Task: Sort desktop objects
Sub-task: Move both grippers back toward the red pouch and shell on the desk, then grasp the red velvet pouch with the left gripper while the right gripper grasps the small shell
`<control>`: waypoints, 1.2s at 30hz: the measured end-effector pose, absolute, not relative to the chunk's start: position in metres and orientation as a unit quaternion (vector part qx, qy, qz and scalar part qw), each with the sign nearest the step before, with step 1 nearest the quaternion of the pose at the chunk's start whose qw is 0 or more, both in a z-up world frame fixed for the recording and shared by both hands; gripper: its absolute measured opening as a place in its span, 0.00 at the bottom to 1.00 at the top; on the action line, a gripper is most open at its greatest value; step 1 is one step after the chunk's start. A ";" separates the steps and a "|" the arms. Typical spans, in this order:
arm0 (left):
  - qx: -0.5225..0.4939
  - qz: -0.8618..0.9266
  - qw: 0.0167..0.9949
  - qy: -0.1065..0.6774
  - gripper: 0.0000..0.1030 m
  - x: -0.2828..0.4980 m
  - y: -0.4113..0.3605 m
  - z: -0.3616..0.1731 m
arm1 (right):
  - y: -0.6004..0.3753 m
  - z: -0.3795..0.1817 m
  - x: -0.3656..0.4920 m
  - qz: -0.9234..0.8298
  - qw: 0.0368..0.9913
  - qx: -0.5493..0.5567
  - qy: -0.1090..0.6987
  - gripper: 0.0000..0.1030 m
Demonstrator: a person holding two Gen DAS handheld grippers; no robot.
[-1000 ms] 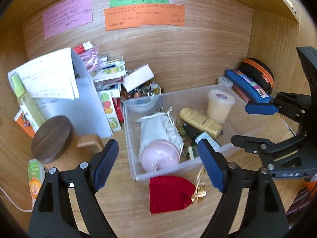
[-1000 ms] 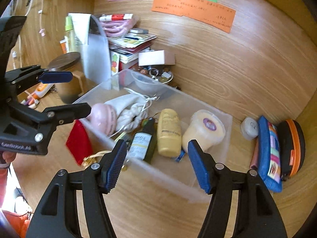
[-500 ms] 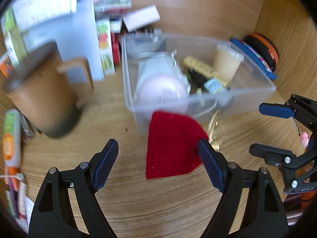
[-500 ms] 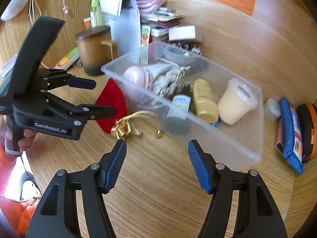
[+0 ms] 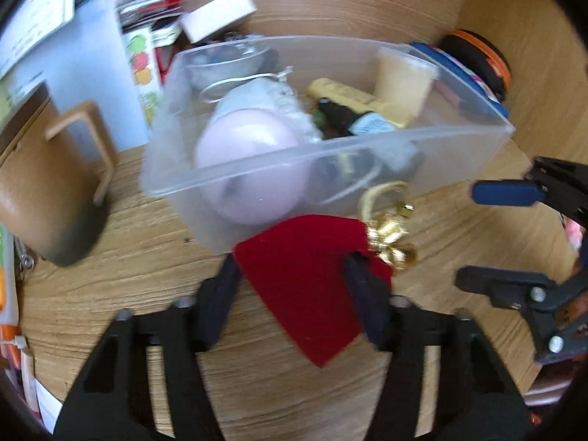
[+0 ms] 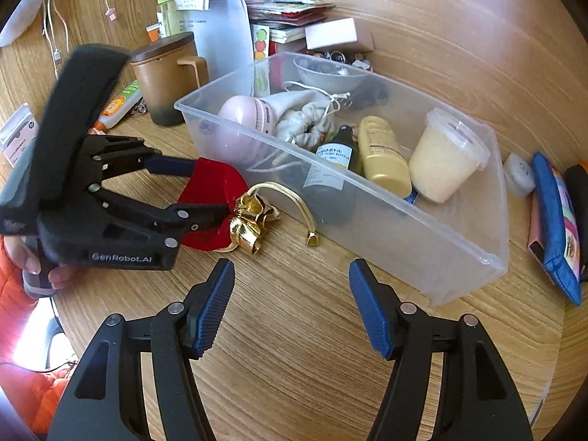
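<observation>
Two claws are working over the wooden desk [image 6: 294, 367], and you are holding one in each hand. Your left claw [image 5: 294, 283] is closing its jaws around the red pouch [image 5: 308, 275], which is lying flat on the desk between its fingers [image 5: 220, 294]; the right-wrist view shows the blue pads at the pouch's sides, though you cannot tell whether they are pressing on the cloth. Just beyond the left claw's right finger, the pouch's gold tie [image 5: 393, 242] is bunching on the wood, touching the cloth. Directly ahead of that claw, the clear plastic bin [image 5: 330, 158] is sitting with its near wall just past the pouch's far edge. Inside the bin, a pink round case [image 6: 239, 114], a white drawstring bag [image 6: 301, 117], a dark pump bottle [image 6: 336, 150], a yellow bottle [image 6: 382, 154] and a lidded cream tub [image 6: 444, 154] are lying together. Off to the left claw's left, a brown mug [image 5: 40, 191] is standing on the desk. Your right claw [image 6: 292, 305] is hovering with its jaws apart and nothing between them, over bare wood, with the bin ahead and the pouch ahead to its left.
</observation>
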State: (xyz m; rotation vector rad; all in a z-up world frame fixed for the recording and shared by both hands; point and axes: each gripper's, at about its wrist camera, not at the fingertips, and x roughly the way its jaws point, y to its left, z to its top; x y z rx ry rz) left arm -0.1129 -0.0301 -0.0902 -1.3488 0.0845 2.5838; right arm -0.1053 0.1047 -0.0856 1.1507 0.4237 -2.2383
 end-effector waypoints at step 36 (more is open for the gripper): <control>-0.416 0.900 0.129 0.030 0.71 -0.043 -0.089 -0.070 | 0.057 -0.099 -0.121 -0.816 0.324 0.451 0.159 0.59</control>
